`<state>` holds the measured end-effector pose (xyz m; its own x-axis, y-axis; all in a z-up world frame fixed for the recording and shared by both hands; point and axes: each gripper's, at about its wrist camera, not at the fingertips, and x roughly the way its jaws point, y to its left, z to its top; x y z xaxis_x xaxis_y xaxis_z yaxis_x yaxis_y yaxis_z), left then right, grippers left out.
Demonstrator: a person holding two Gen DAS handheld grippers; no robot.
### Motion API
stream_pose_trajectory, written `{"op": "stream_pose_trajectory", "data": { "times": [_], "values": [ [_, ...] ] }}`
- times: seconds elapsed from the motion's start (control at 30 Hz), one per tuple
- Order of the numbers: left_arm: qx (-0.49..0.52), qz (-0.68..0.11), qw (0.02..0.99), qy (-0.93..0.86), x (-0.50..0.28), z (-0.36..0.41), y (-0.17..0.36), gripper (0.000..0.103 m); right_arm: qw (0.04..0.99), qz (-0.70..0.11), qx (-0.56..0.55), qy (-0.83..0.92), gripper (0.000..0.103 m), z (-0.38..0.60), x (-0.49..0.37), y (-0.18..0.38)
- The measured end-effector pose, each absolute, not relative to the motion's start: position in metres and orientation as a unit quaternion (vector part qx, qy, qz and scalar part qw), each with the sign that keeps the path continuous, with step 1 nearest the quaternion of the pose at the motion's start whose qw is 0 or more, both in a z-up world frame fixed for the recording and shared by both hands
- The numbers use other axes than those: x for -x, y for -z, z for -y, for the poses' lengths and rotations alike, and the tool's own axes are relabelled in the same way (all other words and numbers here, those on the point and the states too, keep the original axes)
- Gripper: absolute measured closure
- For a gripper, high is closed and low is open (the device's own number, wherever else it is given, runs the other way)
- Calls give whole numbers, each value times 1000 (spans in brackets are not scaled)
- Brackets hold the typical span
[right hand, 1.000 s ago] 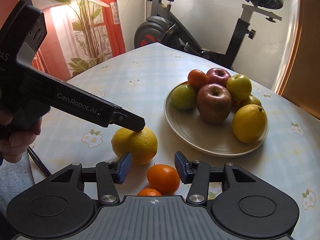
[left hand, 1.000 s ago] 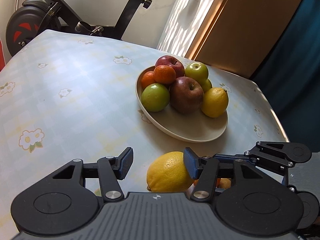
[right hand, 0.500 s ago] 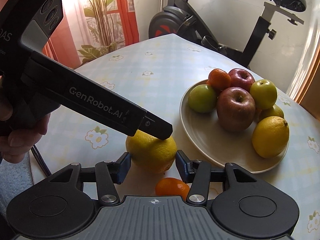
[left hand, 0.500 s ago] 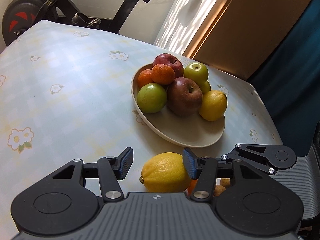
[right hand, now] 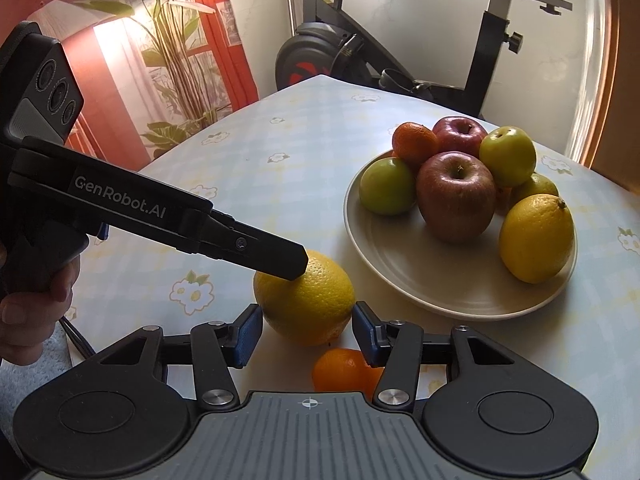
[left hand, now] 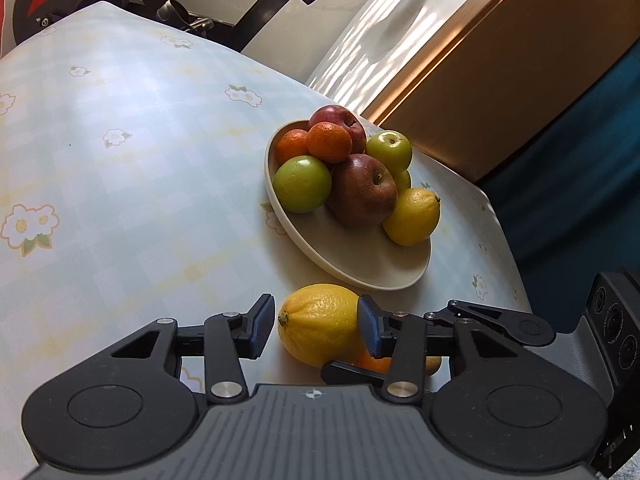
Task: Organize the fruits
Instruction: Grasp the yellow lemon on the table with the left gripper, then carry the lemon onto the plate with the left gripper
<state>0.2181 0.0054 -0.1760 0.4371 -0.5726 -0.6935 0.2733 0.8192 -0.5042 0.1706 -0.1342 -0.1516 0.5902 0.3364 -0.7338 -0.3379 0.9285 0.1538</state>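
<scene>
The pale checked tablecloth with daisy prints (left hand: pixel 120 208) spreads under everything, and on it the wide beige plate (right hand: pixel 432 292) carries red apples, green apples, tangerines and a lemon. Just beside its near rim lies the big loose yellow lemon (left hand: pixel 320 324), and it sits right between the spread blue pads of my left gripper (left hand: pixel 316 330), the right pad touching its skin. My right gripper (right hand: pixel 308 330), fingers apart too, brackets that lemon, a small orange tangerine (right hand: pixel 344 372) lying just beneath.
</scene>
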Motion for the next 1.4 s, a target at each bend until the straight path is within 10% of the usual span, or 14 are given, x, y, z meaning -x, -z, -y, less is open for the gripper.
{"op": "stream_pose_trajectory", "data": {
  "times": [1.4],
  "values": [
    [118, -431, 855, 265, -270, 28, 155, 62, 921, -367, -41, -126, 57, 163, -218, 147]
  ]
}}
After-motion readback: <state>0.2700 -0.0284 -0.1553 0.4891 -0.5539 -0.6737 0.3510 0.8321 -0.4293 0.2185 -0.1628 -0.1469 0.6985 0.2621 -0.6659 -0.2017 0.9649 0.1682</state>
